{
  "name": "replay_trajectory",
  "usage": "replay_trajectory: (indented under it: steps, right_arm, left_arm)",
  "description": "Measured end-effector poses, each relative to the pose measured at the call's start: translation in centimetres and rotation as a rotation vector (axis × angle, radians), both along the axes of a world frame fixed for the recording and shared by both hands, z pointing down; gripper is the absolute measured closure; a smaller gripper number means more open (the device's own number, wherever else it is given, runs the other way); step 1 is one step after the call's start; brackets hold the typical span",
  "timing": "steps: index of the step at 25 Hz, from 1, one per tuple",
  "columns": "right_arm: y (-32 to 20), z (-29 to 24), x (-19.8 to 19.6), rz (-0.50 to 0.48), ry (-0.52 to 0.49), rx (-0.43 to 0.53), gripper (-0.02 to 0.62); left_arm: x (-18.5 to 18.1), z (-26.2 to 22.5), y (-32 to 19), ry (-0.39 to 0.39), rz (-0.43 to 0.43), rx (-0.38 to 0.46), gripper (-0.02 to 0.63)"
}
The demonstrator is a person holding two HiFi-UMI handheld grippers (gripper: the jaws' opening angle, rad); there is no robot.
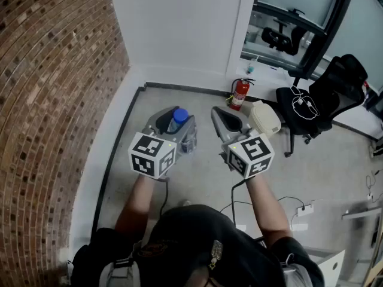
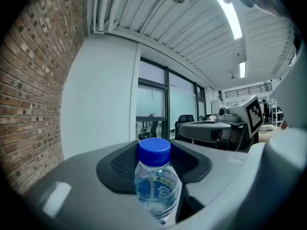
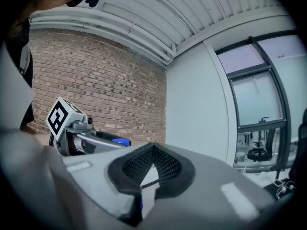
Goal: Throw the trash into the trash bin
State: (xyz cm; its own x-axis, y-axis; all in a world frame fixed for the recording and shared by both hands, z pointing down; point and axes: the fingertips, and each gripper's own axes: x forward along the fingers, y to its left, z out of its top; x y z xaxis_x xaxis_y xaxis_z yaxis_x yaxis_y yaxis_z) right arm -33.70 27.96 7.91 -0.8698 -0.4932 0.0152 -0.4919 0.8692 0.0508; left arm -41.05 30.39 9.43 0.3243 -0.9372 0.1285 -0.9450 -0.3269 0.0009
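Left gripper (image 1: 172,126) clamps the blue-capped water bottle (image 2: 156,181), held upright. Right gripper (image 1: 224,119): jaws together, empty. Pickup done; drop pending, no bin clearly identifiable.

A: Where is the bottle (image 1: 178,120) found?
B: Between the fingers (image 1: 155,122) of the left gripper (image 1: 172,117); the right gripper (image 1: 224,118) is held at its 3 o'clock.
A: And beyond?
B: The fire extinguisher (image 1: 240,93) is set on the floor (image 1: 197,178) at 1 o'clock, the chair (image 1: 323,97) at 2 o'clock.
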Motion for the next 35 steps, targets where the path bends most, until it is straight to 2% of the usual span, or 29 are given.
replay_trajectory:
  steps: [16, 22, 27, 35]
  right_arm:
    - [-1.3, 0.1, -0.1, 0.01, 0.005, -0.005, 0.594]
    - [-1.7, 0.5, 1.5, 0.046, 0.012, -0.022, 0.594]
    - [-2.2, 1.3, 4.9, 0.108, 0.029, -0.04, 0.594]
    - [-2.2, 2.4, 13.4, 0.285, 0.059, -0.08, 0.594]
  left_arm:
    - [0.3, 0.0, -1.4, -0.008, 0.019, -0.002, 0.399]
    - [1.6, 0.3, -1.8, -0.006, 0.052, -0.011, 0.399]
    - [4.9, 1.0, -2.7, 0.004, 0.125, -0.025, 0.399]
    - [13.2, 2.3, -3.8, 0.027, 0.306, -0.055, 0.399]
